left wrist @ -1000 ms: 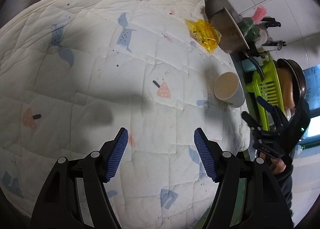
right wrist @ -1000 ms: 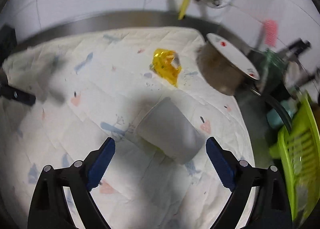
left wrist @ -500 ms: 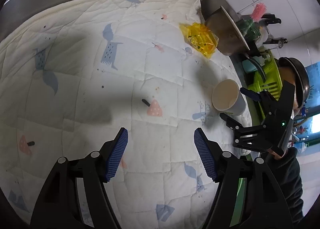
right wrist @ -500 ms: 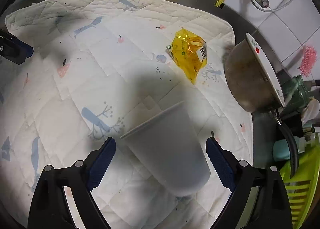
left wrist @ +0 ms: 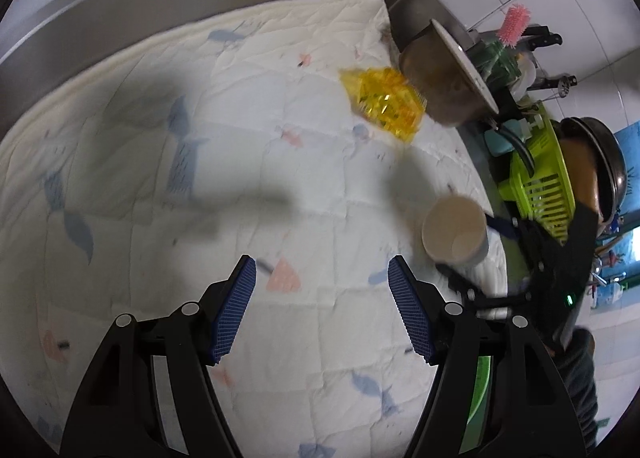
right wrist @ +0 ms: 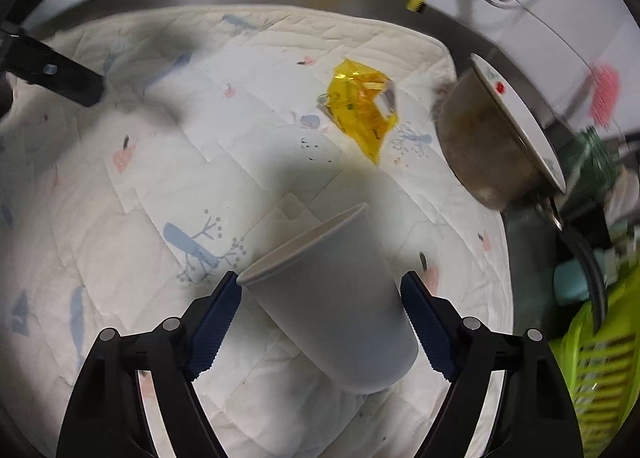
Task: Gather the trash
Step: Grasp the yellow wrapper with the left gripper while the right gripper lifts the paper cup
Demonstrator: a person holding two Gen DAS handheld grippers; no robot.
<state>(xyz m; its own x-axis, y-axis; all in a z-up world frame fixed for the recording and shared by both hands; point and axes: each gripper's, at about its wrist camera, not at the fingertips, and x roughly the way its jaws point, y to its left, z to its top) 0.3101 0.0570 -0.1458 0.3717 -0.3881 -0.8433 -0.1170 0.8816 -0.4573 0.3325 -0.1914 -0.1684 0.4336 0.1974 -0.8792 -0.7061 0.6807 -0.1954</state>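
While the left claw (left wrist: 318,298) stands released, one paper cup (right wrist: 332,298) sits between the closing right claw (right wrist: 320,316), seemingly ungripped; one yellow wrapper (right wrist: 362,110) at twelve o'clock.

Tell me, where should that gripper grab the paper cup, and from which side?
Across the cup's round side wall, about mid-height, coming down from above with one finger on each side. It stands upright and empty on the quilt, so its thin rim would probably buckle. The right gripper already straddles it; its jaws have just been closing, with gaps visible at both pads.
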